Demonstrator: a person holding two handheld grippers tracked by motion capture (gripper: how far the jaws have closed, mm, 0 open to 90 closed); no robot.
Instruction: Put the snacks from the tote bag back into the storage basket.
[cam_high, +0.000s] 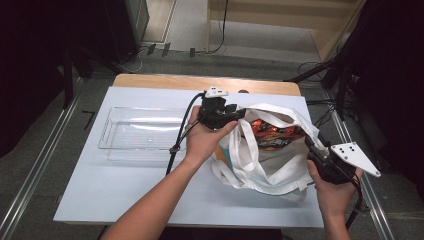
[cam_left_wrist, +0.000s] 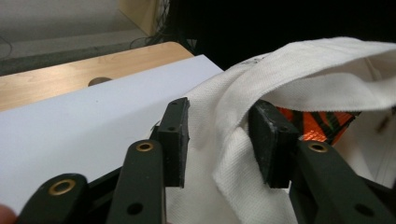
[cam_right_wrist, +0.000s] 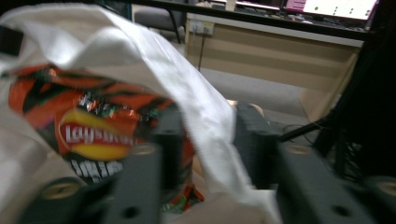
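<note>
Though blurred, right gripper (cam_right_wrist: 201, 140) jaws astride tote bag (cam_high: 270, 172) rim, grip unclear.

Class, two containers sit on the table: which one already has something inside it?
The white tote bag, at the right: an orange chip packet shows through its open mouth. The clear plastic tray, at the left, holds nothing.

Bag mouth crowded, tabletop free beside it

Straps of the bag (cam_high: 265, 165) cross between my left claw (cam_left_wrist: 219, 140) jaws; the chip packet (cam_high: 272, 134) blocks beyond. Behind it, bare table (cam_high: 125, 195) up to the tray (cam_high: 142, 135).
</note>
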